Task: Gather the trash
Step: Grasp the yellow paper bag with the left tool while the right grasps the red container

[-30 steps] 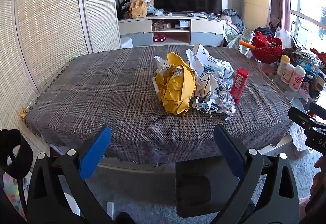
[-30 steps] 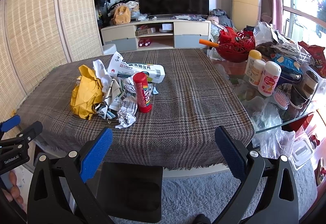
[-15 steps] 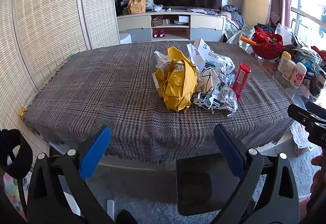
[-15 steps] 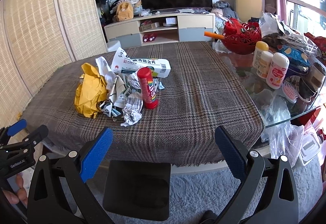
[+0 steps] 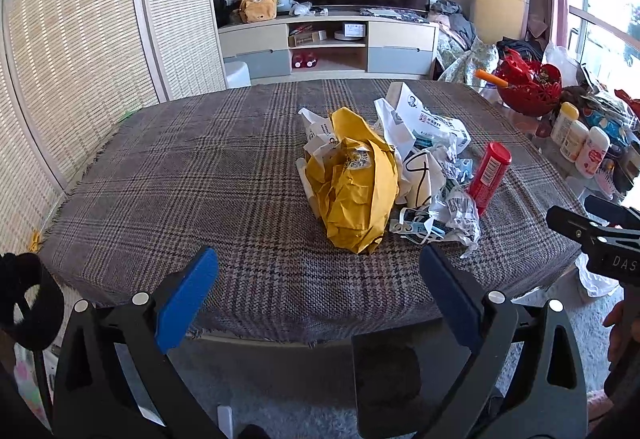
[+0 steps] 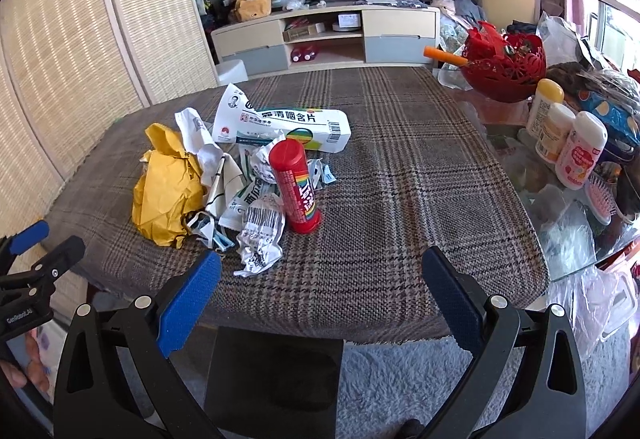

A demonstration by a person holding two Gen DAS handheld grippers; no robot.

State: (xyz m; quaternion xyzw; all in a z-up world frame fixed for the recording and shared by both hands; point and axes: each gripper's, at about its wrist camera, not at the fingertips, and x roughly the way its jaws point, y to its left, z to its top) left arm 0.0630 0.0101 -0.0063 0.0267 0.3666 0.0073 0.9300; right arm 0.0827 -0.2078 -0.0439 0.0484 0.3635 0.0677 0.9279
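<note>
Both grippers have come closer to the trash pile (image 5: 384,175) on the plaid table (image 5: 200,179). We note left gripper (image 5: 318,281) and right gripper (image 6: 320,285) spread wide, holding nothing; red tube (image 6: 296,187) stands upright right of the pile.

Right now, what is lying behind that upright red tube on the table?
Behind the red tube lies a long white printed box, with crumpled white wrappers between. The tube hides part of them.
</note>
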